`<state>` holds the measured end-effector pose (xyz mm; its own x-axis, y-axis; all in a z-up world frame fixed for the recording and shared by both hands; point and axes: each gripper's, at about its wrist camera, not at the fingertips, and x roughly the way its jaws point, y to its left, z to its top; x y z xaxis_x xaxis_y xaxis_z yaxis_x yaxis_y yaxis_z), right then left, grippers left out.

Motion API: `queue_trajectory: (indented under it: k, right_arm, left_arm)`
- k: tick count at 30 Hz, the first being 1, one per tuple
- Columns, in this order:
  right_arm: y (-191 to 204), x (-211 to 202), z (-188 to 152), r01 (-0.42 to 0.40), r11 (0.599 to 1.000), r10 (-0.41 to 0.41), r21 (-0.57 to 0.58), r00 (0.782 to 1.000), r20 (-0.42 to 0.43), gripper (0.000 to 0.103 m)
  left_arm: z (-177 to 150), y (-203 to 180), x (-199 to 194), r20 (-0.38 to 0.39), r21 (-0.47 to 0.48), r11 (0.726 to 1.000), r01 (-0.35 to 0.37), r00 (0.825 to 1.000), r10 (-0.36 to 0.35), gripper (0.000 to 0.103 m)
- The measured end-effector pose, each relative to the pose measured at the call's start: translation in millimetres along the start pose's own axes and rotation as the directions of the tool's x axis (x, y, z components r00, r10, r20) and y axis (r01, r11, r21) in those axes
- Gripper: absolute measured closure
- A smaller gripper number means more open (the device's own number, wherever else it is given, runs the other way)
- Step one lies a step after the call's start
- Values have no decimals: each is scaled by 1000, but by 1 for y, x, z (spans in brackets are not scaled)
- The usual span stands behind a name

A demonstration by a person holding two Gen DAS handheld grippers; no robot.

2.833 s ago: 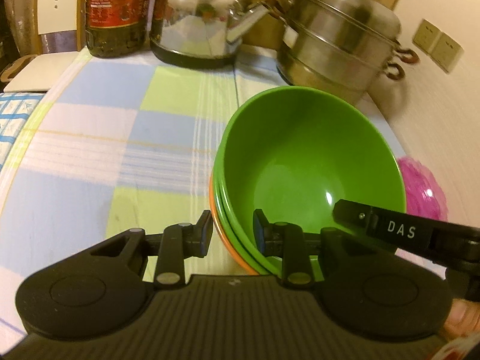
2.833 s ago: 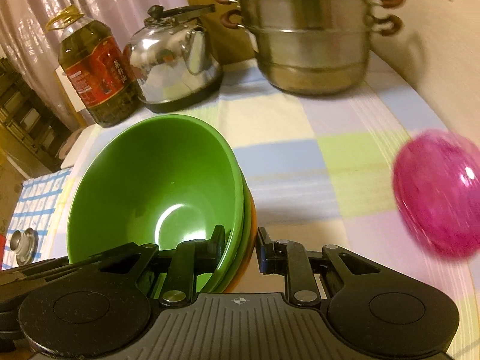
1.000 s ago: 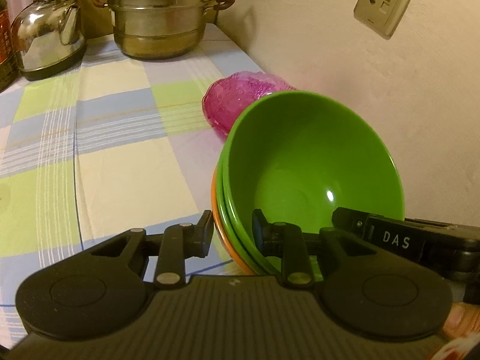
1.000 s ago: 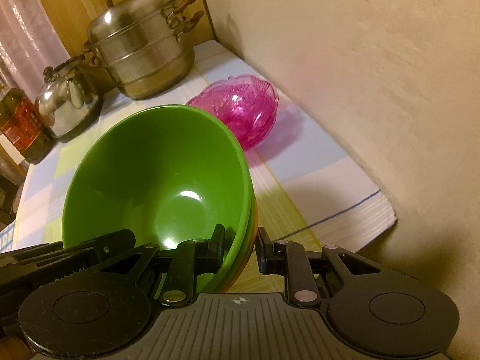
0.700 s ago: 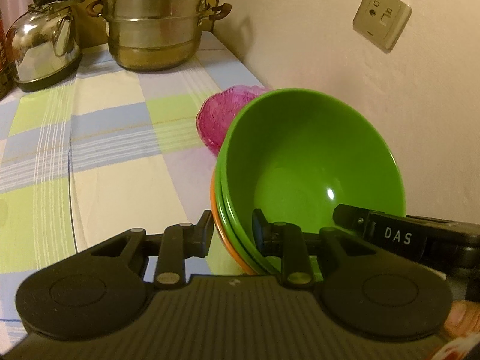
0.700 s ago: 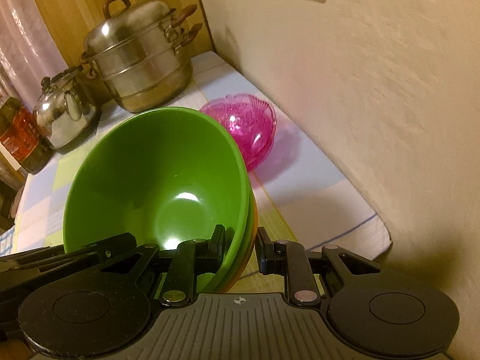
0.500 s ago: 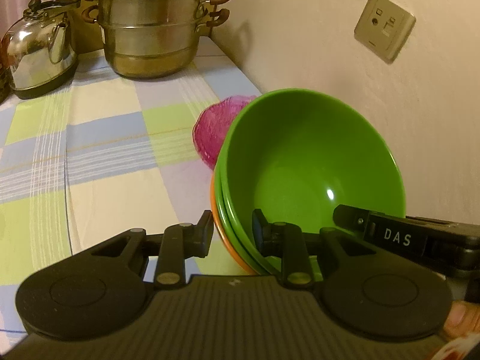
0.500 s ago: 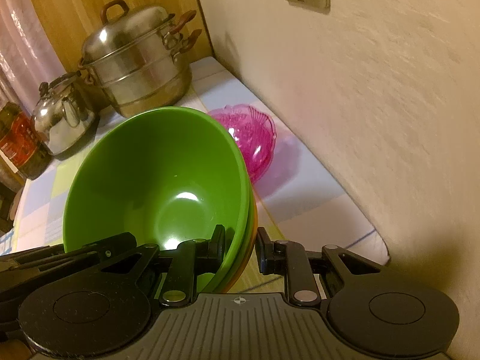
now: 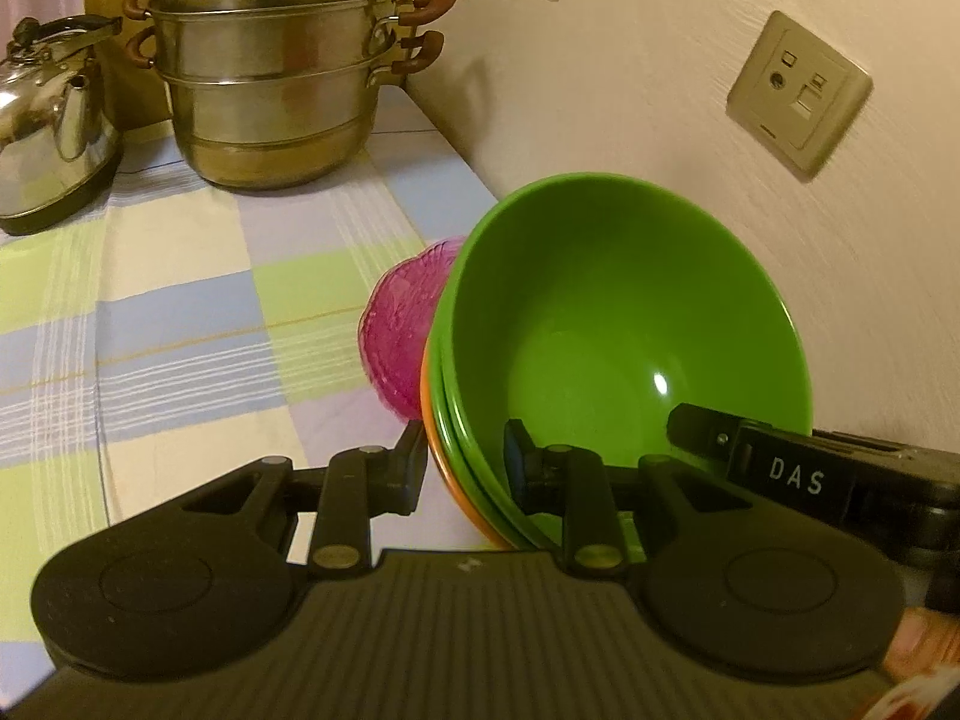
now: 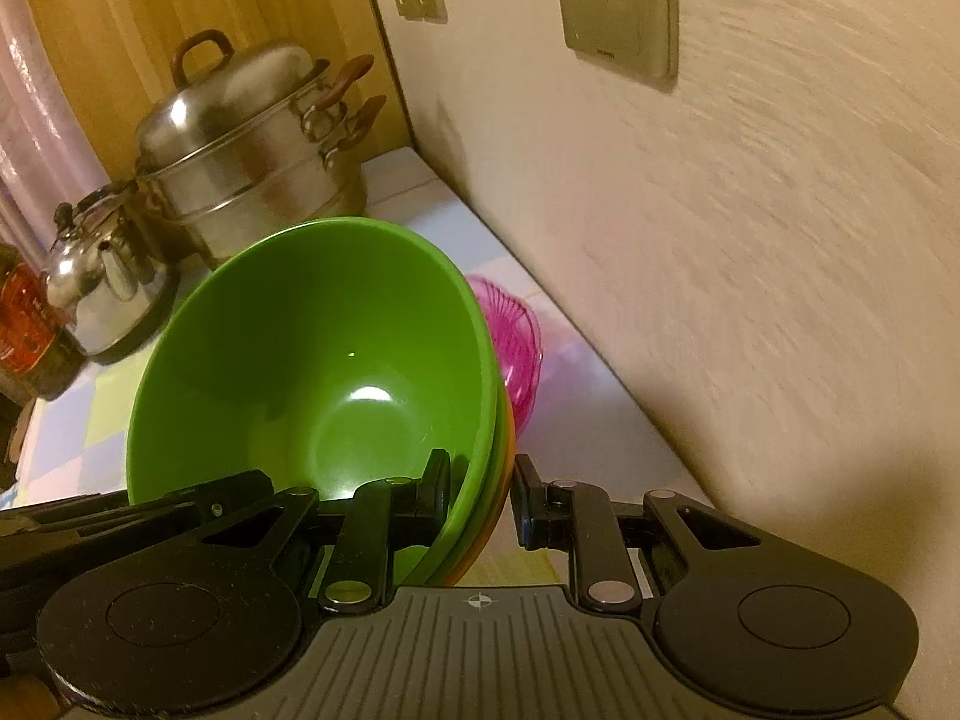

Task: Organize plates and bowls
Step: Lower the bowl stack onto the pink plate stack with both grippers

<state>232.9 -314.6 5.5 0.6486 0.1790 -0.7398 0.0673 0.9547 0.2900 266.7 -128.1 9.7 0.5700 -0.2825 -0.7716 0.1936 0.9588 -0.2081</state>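
Steel glints at the far left of the left wrist view, where a kettle (image 9: 51, 132) sits on the checked tablecloth (image 9: 180, 312) of pale blue, green and cream, and just to its right stands a tiered steamer pot (image 9: 270, 72) with brown handles, close to the corner of the wall. Nearer the camera, a pink glass bowl (image 9: 399, 336) rests on the cloth beside the wall, partly hidden behind the stack of bowls (image 9: 618, 324): green bowls nested in an orange one, tilted and held up off the cloth. The left gripper (image 9: 465, 465) is nearly closed, its jaws pinching the stack's near left rim, one outside and one inside. On the right, the right gripper (image 10: 480, 495) reaches in, narrowly parted too, its jaws clamped over the opposite rim. A wall socket (image 9: 798, 93) is set into the plaster above the stack. In the right wrist view an oil bottle (image 10: 27, 330) shows at the left edge, then the kettle, the steamer and the pink bowl peeking out to the right of the stack, with the textured wall (image 10: 750, 240) filling the right side.
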Motion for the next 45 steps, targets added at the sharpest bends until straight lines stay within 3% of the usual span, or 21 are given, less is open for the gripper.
queue_trajectory:
  k: [20, 45]
  right_arm:
    - [-3, 56, 57, -3, 1000, 2, -16, 999, -50, 82]
    - [-7, 122, 66, -6, 1000, 6, -3, 990, -138, 82]
  left_arm:
    - [57, 9, 59, -51, 20, 1000, -12, 999, 13, 79]
    - [64, 21, 111, -103, 23, 999, -42, 994, 45, 79]
